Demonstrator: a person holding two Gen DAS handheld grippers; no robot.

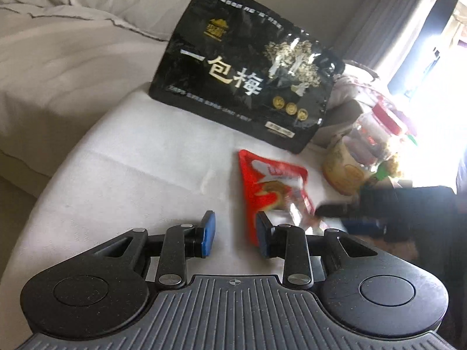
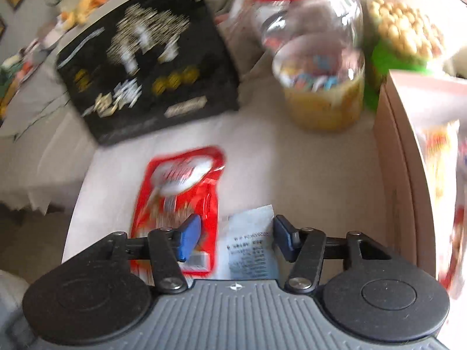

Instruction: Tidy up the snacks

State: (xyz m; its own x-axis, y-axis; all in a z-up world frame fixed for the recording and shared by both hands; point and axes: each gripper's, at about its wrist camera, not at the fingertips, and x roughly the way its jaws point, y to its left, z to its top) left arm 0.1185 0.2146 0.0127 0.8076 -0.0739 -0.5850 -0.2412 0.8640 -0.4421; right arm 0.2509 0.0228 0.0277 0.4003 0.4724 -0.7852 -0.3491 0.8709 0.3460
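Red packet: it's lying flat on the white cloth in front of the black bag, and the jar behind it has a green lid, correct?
Not quite. The jar has a red lid, as the right wrist view shows. The rest holds: the red packet lies flat on the white cloth in front of the black bag.

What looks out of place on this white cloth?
A small red foil snack packet and a white printed packet lie loose and flat on the cloth, outside the cardboard box. No spills or damage show.

Home living room, grey sofa [image 1: 58,52], curtains [image 1: 408,23]
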